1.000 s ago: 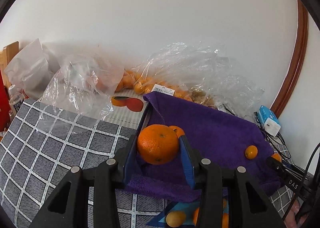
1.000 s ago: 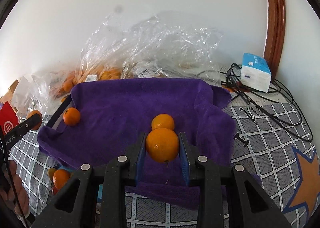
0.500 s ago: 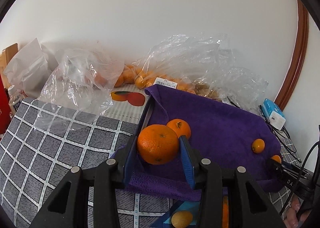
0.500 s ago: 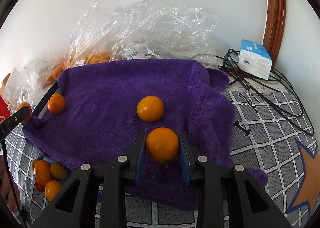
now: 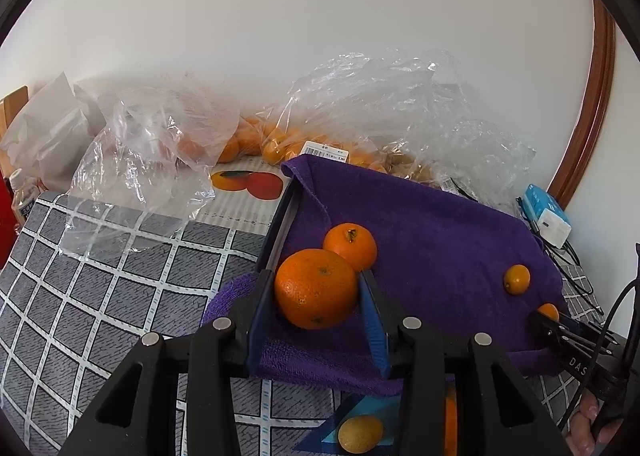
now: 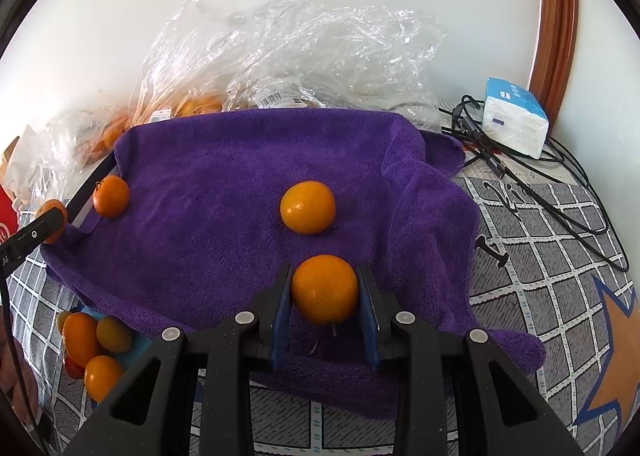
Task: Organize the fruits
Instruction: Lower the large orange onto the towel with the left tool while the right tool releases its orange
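Note:
My left gripper [image 5: 316, 296] is shut on a large orange [image 5: 315, 288], held over the left end of a purple towel [image 5: 432, 240]. A smaller orange [image 5: 350, 245] lies on the towel just behind it. Far right on the towel lies a small orange [image 5: 517, 278], and beside it the right gripper's tip shows with its fruit [image 5: 548, 311]. In the right wrist view my right gripper [image 6: 325, 292] is shut on a small orange [image 6: 324, 289] above the towel's [image 6: 208, 192] near edge. One orange [image 6: 307, 207] rests mid-towel, another [image 6: 111, 196] at its left end.
Clear plastic bags [image 6: 288, 52] with more oranges lie along the wall behind the towel. Several loose fruits [image 6: 94, 348] sit on the checked tablecloth [image 5: 92, 280] below the towel's left corner. A white and blue box [image 6: 514, 122] and black cables [image 6: 560, 192] are at the right.
Both views have drawn back and tipped down a little: the oranges on the towel now show farther ahead of each held fruit. Both grips are unchanged.

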{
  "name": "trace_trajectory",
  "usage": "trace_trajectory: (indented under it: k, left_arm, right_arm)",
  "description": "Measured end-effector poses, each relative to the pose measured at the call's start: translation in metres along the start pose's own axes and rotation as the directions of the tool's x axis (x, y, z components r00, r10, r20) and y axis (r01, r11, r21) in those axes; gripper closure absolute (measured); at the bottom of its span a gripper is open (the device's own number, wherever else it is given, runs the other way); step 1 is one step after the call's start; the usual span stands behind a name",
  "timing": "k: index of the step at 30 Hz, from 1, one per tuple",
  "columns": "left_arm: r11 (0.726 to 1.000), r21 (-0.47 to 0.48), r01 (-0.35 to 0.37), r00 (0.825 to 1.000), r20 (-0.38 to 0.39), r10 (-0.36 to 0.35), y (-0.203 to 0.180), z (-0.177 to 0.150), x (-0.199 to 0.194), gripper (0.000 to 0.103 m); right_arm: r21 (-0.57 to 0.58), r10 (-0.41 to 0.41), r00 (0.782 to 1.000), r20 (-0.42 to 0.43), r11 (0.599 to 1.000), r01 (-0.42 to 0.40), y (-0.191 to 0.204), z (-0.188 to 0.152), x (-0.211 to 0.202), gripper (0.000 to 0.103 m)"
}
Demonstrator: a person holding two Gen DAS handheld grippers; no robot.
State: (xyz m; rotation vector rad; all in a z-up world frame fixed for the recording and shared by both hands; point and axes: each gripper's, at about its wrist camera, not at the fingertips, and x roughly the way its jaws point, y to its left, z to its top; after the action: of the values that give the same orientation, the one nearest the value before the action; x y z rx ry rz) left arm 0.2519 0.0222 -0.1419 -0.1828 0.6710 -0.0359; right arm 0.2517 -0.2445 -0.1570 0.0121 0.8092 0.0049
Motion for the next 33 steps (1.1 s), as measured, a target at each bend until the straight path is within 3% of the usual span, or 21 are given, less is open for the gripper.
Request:
trace_trajectory:
  k: [14,24,29,33]
  left_arm:
    - [1.0,0.004,0.001,0.998,-0.055,-0.001,0.001,-0.002,0.011,0.063]
    - [0.999,0.041,-0.007,0.999,-0.052,0.009,-0.004,-0.004,0.012,0.063]
    - [0.999,0.051,-0.004,0.999,-0.054,0.006,-0.006,-0.005,0.012,0.063]
    - [0.999,0.046,0.002,0.998,-0.056,0.0,-0.006,-0.004,0.011,0.063]
  right_arm:
    - [-0.01,-0.011,1.0,-0.001,1.0,0.011,0.001,0.0,0.0,0.072]
    - [-0.018,-0.019,1.0,0.006,1.0,0.019,0.001,-0.001,0.001,0.07]
    - [-0.027,-0.002,0.999,0.034,1.0,0.003,0.003,-0.001,-0.005,0.054]
    - [-0.03,-0.003,0.998,0.068,1.0,0.005,0.006,0.0,-0.012,0.051]
